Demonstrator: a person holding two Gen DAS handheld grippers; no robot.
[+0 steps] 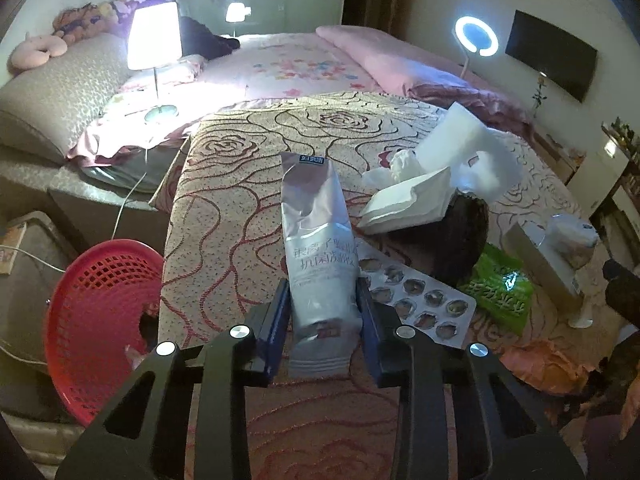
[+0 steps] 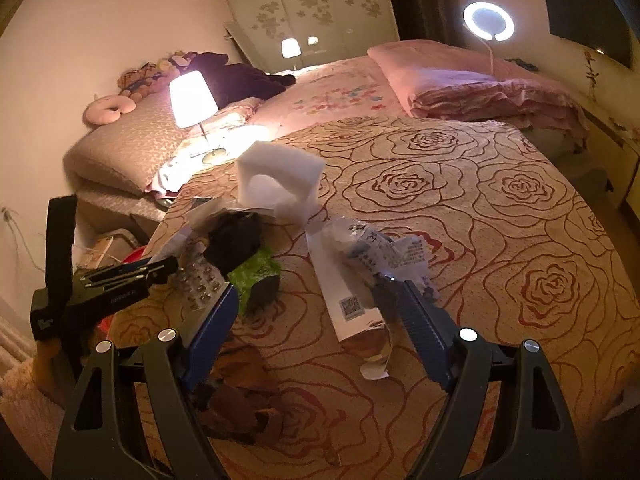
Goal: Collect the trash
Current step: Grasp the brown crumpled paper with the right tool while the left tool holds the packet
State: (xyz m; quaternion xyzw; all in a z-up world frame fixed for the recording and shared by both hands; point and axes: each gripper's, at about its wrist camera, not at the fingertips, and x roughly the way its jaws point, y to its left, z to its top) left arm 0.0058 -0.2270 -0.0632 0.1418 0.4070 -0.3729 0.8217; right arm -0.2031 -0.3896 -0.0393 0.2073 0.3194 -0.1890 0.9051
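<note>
My left gripper (image 1: 323, 284) is shut on the lower end of a silver tube (image 1: 312, 216) with printed lettering, which lies lengthwise on the rose-patterned bedspread (image 1: 224, 200). Just right of it lie a blister pack (image 1: 420, 304), a green wrapper (image 1: 500, 284) and a white foam block (image 1: 460, 140). My right gripper (image 2: 312, 292) stands open over a long white carton (image 2: 344, 296) and a crumpled printed wrapper (image 2: 372, 244), with neither pad touching them. In the right wrist view the left gripper (image 2: 160, 268) shows at the left, beside the blister pack (image 2: 200, 280).
A red mesh basket (image 1: 100, 320) stands on the floor left of the bed. Crumpled brown paper (image 2: 240, 392) lies near the bed's front edge. A lit table lamp (image 1: 154, 36), a ring light (image 1: 476, 36) and a folded pink quilt (image 2: 460, 80) stand farther back.
</note>
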